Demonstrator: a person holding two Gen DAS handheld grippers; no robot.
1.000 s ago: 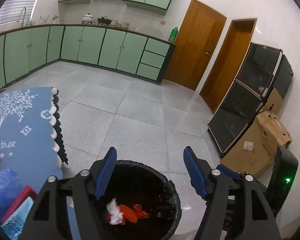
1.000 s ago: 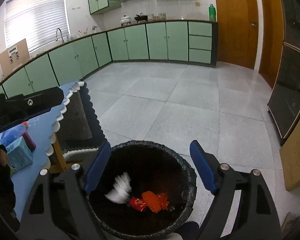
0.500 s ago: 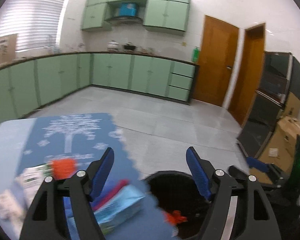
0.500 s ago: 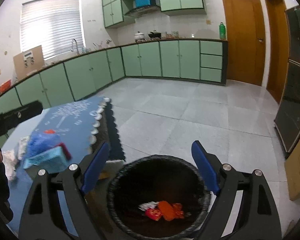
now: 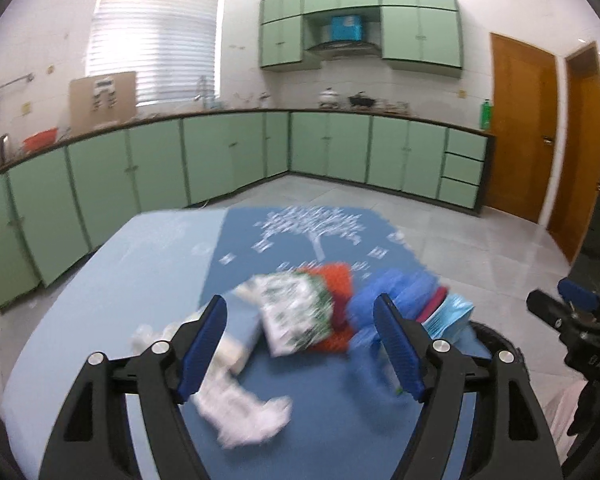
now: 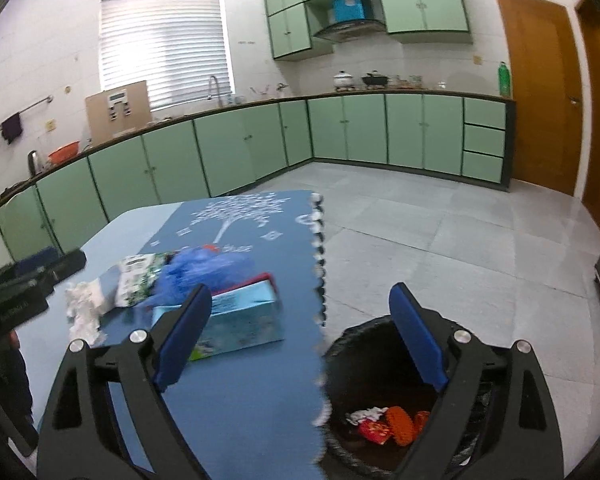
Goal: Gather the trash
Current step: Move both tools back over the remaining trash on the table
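While both grippers hung over the table edge, neither had hold of anything. Left gripper [image 5: 300, 344]: jaws wide, nothing between the pads, lately spread a little further. Right gripper [image 6: 300, 336]: jaws wider yet, just been opening, empty.

Remaining trash lay in a loose heap on the blue tablecloth [image 5: 168, 256], directly ahead of and below the left gripper. Crumpled white tissue [image 5: 244, 416] nearest, under the left finger. Green-printed white wrapper [image 5: 296, 312] sat between the jaw lines, long axis running away from the camera, tilted slightly. Blue plastic bag [image 5: 396, 292] and teal box [image 6: 240, 320] further toward the bin side, the box just ahead of the right gripper's left finger.

Black-lined bin [image 6: 380, 344] stood on the floor against the table edge, under the right gripper, with red, orange and white scraps already at the bottom.

Judgement: left hand better placed for tissue or wrapper; right hand nearer the box and the bin.

Left view badly motion-blurred; heap outlines smeared, orange piece [image 5: 340, 280] behind the wrapper unidentifiable. Whatever lay beneath the bag was hidden.
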